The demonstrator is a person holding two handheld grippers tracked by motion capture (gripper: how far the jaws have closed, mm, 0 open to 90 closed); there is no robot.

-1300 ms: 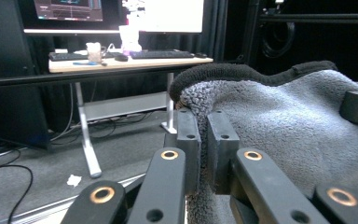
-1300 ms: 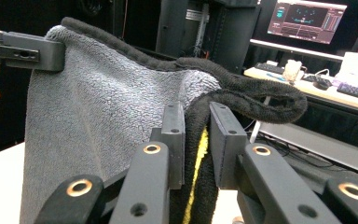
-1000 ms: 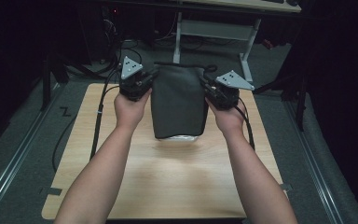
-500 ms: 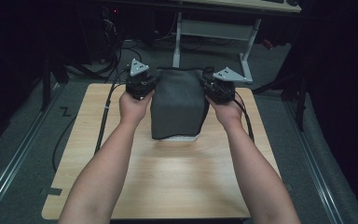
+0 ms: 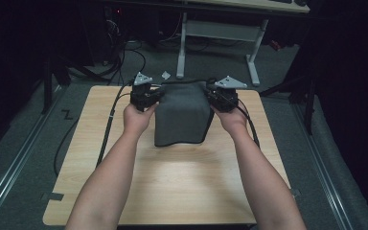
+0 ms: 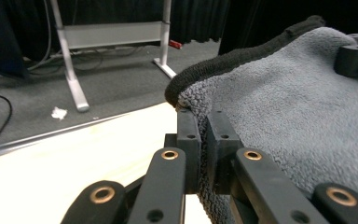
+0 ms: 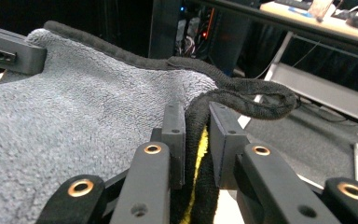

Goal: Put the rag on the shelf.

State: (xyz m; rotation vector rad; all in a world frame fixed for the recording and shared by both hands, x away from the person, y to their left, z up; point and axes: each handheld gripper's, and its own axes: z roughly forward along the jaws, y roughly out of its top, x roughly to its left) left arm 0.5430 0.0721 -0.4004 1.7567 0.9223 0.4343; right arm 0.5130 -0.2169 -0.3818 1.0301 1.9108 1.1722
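A dark grey towel (image 5: 182,115) with a black hem hangs folded between both grippers above the far half of the wooden table (image 5: 172,187). My left gripper (image 5: 146,96) is shut on the towel's left top corner; in the left gripper view its jaws pinch the towel (image 6: 298,121) right at the hem. My right gripper (image 5: 223,96) is shut on the right top corner; in the right gripper view the towel's (image 7: 84,121) doubled black edge and a yellow strip (image 7: 199,163) sit between the jaws. The towel's lower edge rests on or just above the tabletop.
Beyond the table's far edge stands a white desk frame (image 5: 218,33) on grey carpet, with cables on the floor (image 5: 120,57). A small white scrap (image 6: 58,112) lies on the carpet. Black cables trail from both grippers across the table. Dark curtains surround the area.
Both grippers have carried the towel away from the person toward the table's far edge; the towel's lower edge has moved up the table with them. Both grips stay shut.
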